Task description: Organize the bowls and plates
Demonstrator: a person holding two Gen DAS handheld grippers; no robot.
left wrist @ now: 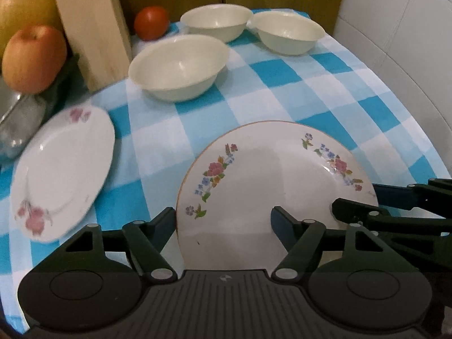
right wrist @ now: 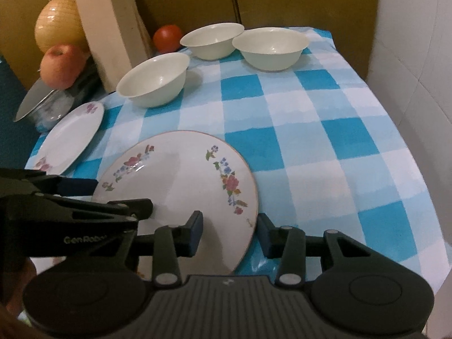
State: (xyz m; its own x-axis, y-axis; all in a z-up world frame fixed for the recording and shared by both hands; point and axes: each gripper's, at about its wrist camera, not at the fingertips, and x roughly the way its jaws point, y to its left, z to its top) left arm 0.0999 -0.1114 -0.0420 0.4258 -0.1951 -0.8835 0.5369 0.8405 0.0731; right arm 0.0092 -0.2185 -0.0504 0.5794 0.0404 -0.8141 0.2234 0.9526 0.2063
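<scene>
A gold-rimmed plate with flower sprays [left wrist: 271, 175] [right wrist: 180, 186] lies on the blue checked cloth, near the front. My left gripper [left wrist: 223, 220] [right wrist: 121, 195] straddles the plate's left rim, one finger outside the edge and one over the plate, with the jaws still apart. My right gripper [right wrist: 230, 231] [left wrist: 356, 197] has the plate's right rim between its pads and is shut on it. A second plate with pink flowers [left wrist: 62, 175] [right wrist: 73, 138] rests to the left. Three cream bowls stand behind: one nearer [left wrist: 178, 65] [right wrist: 154, 79] and two at the back [left wrist: 217, 19] [left wrist: 288, 31].
At the left edge are an apple [right wrist: 62, 65] on a metal pot [right wrist: 42, 104], a wooden block [right wrist: 110, 28] and a large onion [right wrist: 59, 25]. A tomato [right wrist: 168, 38] sits behind the bowls. A white wall [right wrist: 409, 56] borders the right side.
</scene>
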